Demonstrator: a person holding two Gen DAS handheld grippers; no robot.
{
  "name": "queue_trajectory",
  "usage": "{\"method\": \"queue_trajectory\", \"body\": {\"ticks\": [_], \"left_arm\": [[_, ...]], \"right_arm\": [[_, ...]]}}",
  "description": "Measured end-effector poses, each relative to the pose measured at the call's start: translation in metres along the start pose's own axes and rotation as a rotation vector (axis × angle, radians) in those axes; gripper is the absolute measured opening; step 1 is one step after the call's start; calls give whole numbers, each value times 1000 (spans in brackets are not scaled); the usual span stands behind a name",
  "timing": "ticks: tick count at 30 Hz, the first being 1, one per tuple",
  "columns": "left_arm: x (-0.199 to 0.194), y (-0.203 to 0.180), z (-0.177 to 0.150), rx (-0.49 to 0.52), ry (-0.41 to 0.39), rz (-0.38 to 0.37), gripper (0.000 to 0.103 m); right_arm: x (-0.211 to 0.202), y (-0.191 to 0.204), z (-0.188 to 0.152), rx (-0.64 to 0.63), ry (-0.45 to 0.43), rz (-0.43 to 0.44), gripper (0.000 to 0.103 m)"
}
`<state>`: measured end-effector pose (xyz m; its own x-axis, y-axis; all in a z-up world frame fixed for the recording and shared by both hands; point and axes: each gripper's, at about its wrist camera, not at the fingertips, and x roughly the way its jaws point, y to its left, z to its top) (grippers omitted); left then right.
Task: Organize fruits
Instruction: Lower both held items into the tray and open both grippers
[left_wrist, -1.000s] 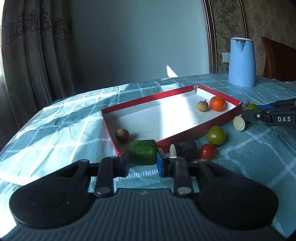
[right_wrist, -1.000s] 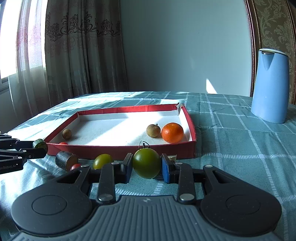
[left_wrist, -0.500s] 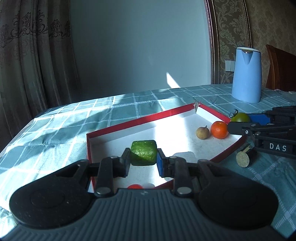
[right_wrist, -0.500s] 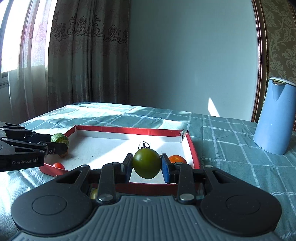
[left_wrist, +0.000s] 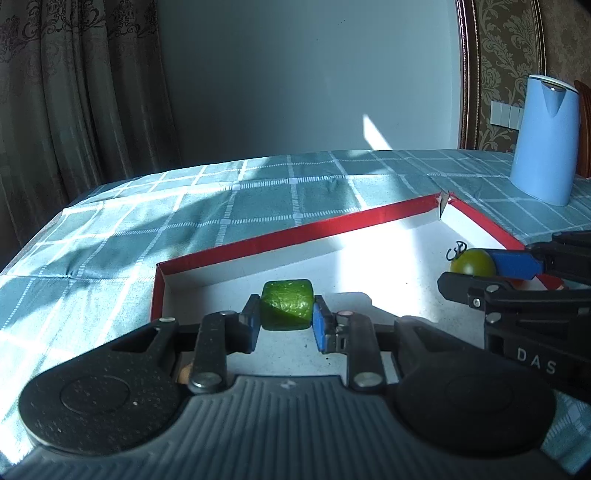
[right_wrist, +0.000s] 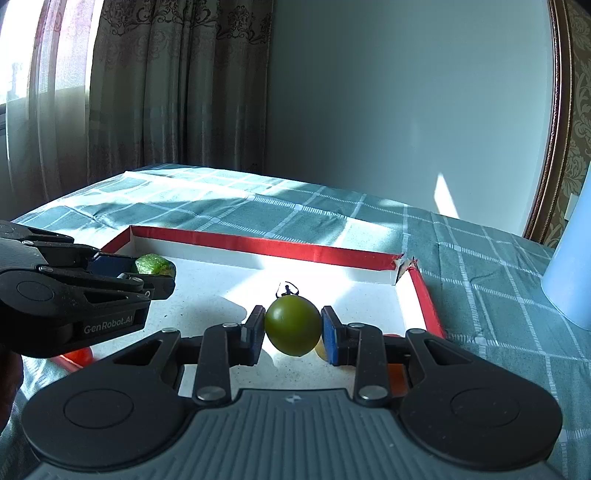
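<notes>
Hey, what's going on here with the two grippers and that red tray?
A person is sorting fruit into a red tray with a handheld gripper in each hand. The left gripper is shut on a green cucumber chunk, held over the tray's left part. The right gripper is shut on a green tomato, held over the tray's right part. Neither piece has been let go yet. A blue kettle stands on the checked tablecloth beyond the tray.
</notes>
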<state>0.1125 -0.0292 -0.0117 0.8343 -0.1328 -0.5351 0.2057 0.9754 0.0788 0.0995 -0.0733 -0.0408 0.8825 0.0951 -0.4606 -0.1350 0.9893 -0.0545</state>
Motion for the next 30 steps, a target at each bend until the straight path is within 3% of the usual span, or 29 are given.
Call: {"method": "queue_trajectory", "body": {"ticks": [6,17,20,24,27,30], "left_arm": [[11,9,0,-46,26,4,26],[17,8,-2,-44,44,21,27],[17,8,-2,-40,46,28,32],[19,7,-3,-36,49,34,49],[17,7,-3,-30,36,39,68],[15,5,-3,-23,22,46,75]], "right_arm": [[11,2,-3,-2,34,5,31],[21,3,-4,13,75,19,31],[21,4,-4,11,71,17,32],[24,3,-4,19,82,21,32],[26,0,-4,46,100,31,32],[25,1,-5,43,99,24,32]]}}
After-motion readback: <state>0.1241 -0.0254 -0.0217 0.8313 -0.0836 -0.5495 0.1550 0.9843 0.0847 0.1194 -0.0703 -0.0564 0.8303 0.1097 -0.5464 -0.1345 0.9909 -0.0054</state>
